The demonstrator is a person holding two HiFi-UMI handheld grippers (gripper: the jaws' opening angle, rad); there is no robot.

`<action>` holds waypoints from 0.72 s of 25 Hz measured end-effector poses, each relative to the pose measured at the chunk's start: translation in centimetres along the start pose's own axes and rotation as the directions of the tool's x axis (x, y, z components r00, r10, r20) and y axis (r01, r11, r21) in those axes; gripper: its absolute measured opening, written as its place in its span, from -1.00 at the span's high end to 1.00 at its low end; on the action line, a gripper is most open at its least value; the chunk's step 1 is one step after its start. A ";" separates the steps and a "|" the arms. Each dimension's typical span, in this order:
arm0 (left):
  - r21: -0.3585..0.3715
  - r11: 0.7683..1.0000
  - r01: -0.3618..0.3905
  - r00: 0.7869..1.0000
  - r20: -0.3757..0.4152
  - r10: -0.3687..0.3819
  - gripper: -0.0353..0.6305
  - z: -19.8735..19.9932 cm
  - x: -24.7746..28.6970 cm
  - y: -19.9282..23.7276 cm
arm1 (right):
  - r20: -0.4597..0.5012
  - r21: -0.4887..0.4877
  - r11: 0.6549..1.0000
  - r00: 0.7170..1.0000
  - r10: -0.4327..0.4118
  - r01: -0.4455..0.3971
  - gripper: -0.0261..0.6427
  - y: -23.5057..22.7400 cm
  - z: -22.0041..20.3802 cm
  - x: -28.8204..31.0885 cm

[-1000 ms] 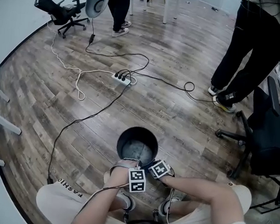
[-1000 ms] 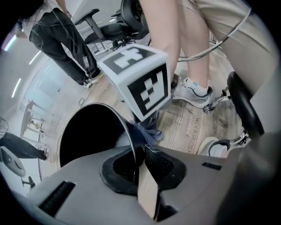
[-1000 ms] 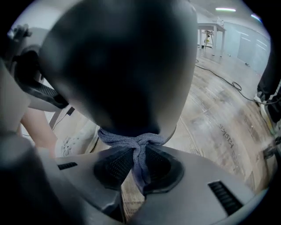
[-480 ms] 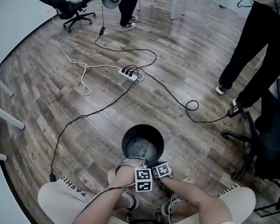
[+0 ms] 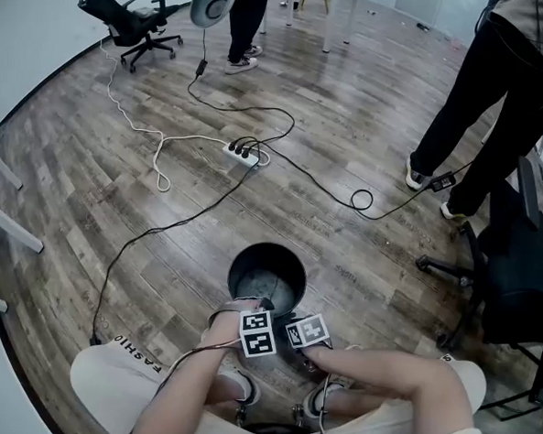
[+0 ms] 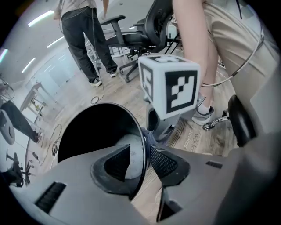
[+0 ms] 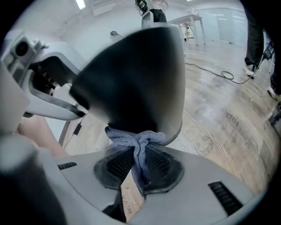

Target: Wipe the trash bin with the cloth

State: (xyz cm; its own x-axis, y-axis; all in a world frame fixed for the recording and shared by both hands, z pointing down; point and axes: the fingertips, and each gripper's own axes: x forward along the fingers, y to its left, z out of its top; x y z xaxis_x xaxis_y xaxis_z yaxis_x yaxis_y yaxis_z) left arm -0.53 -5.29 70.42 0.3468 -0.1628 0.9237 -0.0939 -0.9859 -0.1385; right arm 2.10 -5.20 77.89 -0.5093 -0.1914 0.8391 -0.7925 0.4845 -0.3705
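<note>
Right gripper (image 7: 139, 163) is pinching the cloth (image 7: 131, 138) against the bin (image 7: 140, 74) at frame centre; left gripper (image 6: 139, 154) jaws, just opening, are straddling its rim.

The wood-plank floor (image 5: 378, 117) carries a round black trash bin (image 5: 232, 271) standing upright, mouth up, near the bottom centre of the head view. Beyond it lies a white power strip (image 5: 241, 152) with dark plugs in it; a white cable (image 5: 154, 158) loops off to its left, and a black cable (image 5: 161, 229) trails over the planks past the bin's left side. A wheeled office chair (image 5: 127, 21) stands at the far left and another black chair (image 5: 516, 272) at the right edge, while a standing person's shoe (image 5: 237, 63) rests farther off.
</note>
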 end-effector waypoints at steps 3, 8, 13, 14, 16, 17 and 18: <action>0.017 1.000 0.010 0.999 -0.037 -0.010 0.45 -0.9 -0.1 0.2 | 0.016 -0.037 0.999 0.999 0.039 -0.038 0.71 1.9 1.0 -3.5; 0.192 0.980 -0.048 0.988 -0.138 0.076 0.44 -4.1 0.5 0.6 | -0.008 -0.201 0.979 0.999 0.034 -0.035 0.71 3.5 3.6 -10.2; 0.160 0.987 -0.008 0.983 -0.182 0.038 0.55 -4.1 0.7 0.0 | -0.070 -0.187 0.980 0.996 0.050 -0.062 0.71 2.5 4.1 -12.8; 0.142 0.990 0.002 0.981 -0.193 0.026 0.57 -3.9 0.7 -0.2 | -0.074 -0.182 0.980 0.995 0.064 -0.076 0.71 2.3 4.1 -12.6; 0.104 0.995 0.003 0.979 -0.203 0.018 0.59 -3.3 1.0 -0.2 | -0.097 -0.221 0.970 0.992 0.086 -0.106 0.71 1.9 3.9 -11.8; 0.085 0.996 -0.009 0.979 -0.203 0.026 0.59 -2.8 1.1 -0.1 | -0.113 -0.258 0.960 0.990 0.083 -0.110 0.71 1.5 3.7 -11.3; 0.067 0.997 -0.026 0.979 -0.201 0.039 0.59 -2.4 1.3 0.0 | -0.127 -0.294 0.950 0.989 0.072 -0.107 0.71 1.0 3.4 -10.9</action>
State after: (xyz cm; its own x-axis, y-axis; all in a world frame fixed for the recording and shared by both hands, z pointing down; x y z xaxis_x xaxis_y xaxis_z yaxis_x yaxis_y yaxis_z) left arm -2.29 -5.41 72.43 0.1478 -0.1899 0.9706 -0.0400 -0.9817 -0.1859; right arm 5.71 -5.52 67.07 -0.5183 -0.0460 0.8539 -0.5999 0.7312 -0.3247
